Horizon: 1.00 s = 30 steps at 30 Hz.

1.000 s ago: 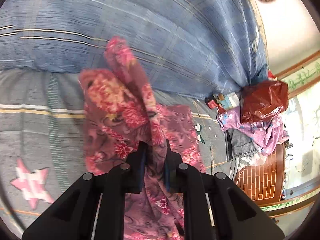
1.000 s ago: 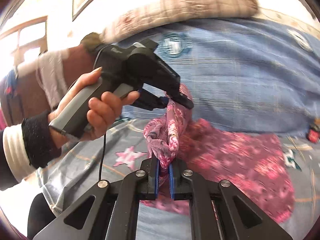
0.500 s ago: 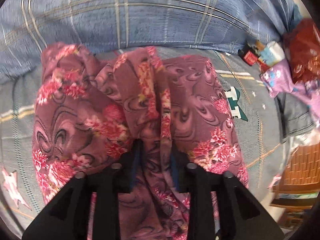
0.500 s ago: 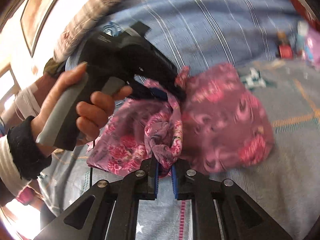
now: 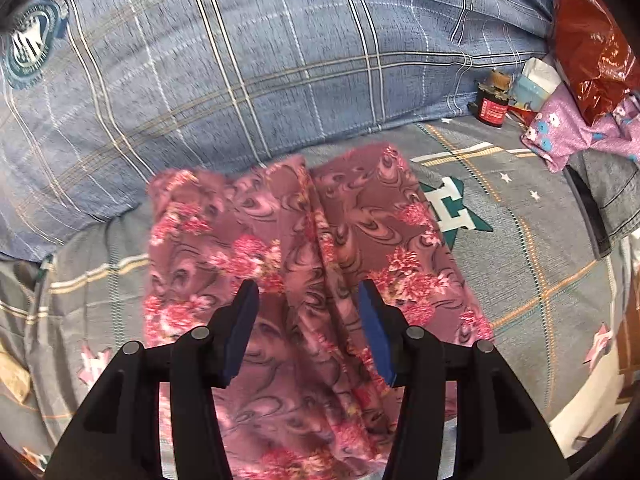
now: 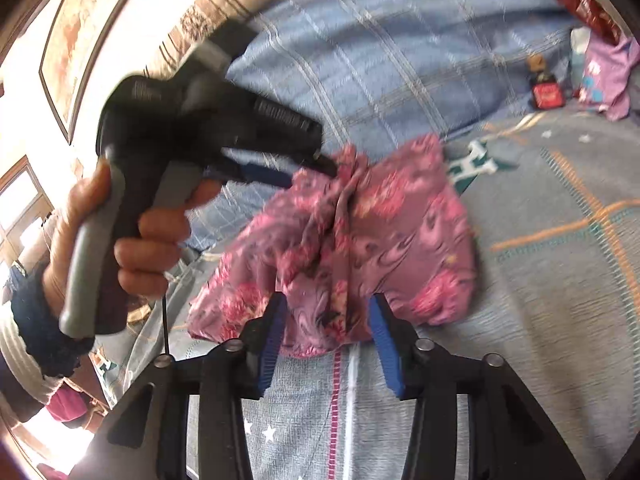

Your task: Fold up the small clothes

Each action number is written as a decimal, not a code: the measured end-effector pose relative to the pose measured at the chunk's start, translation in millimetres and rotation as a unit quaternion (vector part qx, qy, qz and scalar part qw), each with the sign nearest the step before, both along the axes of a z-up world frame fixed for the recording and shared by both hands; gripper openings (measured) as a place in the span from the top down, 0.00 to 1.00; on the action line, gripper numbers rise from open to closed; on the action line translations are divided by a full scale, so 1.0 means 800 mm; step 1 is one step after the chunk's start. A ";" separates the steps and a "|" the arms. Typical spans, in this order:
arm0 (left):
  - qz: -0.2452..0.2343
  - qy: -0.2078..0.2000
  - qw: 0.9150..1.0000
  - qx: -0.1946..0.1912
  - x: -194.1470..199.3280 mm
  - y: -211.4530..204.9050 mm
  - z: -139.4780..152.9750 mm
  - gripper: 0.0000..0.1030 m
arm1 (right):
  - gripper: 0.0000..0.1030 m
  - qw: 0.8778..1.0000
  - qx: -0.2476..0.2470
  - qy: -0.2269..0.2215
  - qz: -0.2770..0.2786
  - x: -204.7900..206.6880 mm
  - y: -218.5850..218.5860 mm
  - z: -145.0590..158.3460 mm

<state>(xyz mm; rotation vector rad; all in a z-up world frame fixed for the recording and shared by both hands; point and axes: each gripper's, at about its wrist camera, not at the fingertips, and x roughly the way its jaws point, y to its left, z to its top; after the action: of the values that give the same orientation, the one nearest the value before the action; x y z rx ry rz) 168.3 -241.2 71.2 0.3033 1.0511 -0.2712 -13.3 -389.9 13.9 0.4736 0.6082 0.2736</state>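
Note:
A pink floral garment (image 5: 304, 240) lies folded on the grey bed sheet (image 5: 520, 248), bunched into a ridge down its middle. My left gripper (image 5: 308, 296) hovers over it; its jaws are opening and the blue pads stand apart on either side of the ridge without pressing it. In the right wrist view the garment (image 6: 408, 232) spreads ahead of my right gripper (image 6: 328, 304), whose jaws are also opening around the near hem, pads off the cloth. A hand (image 6: 152, 240) holds the left gripper (image 6: 316, 170) at the garment's far edge.
A blue plaid quilt (image 5: 240, 60) is piled behind the garment. At the right lie a red plastic bag (image 5: 588, 40), a small dark bottle with a red label (image 5: 494, 102), purple clothes (image 5: 580, 132) and denim (image 5: 608, 200).
Both grippers came down with the lifted garment and laid it on the bed. Their jaws, pinched on the cloth before, have spread and let it go.

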 end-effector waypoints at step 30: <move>0.075 0.179 0.980 -0.036 0.103 -0.006 -0.076 0.37 | 0.44 0.994 0.061 0.004 0.093 0.084 0.028 -0.069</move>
<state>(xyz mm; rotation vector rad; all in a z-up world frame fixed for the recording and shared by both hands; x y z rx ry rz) 251.0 -246.2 10.8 0.1101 1.4091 -0.2317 53.9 -367.6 -41.6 0.5363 0.6459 0.4886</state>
